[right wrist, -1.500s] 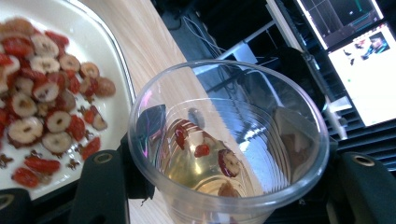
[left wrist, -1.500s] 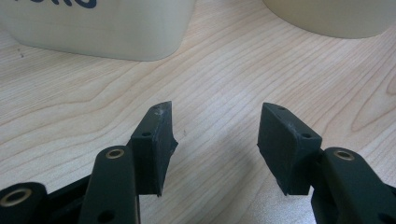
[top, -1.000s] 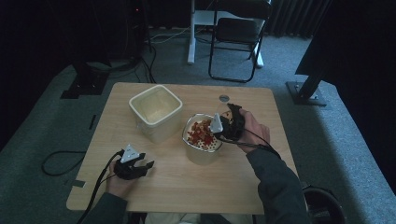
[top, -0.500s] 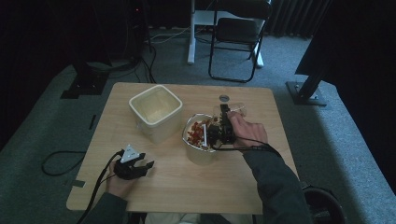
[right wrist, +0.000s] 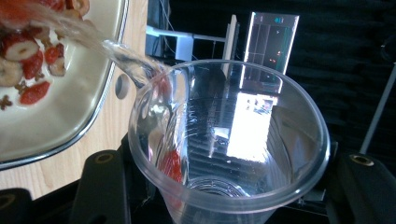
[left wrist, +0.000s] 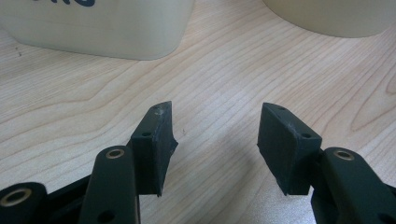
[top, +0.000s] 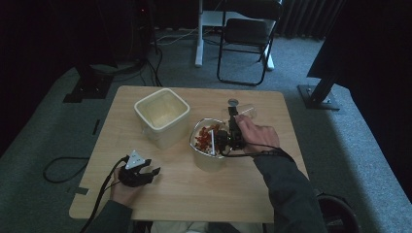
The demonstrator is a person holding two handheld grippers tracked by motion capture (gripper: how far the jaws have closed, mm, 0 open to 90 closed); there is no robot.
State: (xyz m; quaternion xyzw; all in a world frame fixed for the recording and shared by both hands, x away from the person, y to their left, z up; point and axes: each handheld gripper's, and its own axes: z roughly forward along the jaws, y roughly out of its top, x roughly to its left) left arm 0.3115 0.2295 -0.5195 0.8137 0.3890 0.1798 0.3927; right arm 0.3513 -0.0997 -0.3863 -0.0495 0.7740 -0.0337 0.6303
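— Since a second before, the right gripper (top: 228,138) had tipped its clear plastic cup (right wrist: 229,140) over the bowl (top: 210,145), clamped round its wall, pouring.

— Thin, slippery, easily crushed; grip mid-wall. Its base was hidden. The left gripper (left wrist: 212,144) rested wide, empty, on the table (top: 194,194).

Black folding chair (top: 244,39) beyond the table (top: 194,194)
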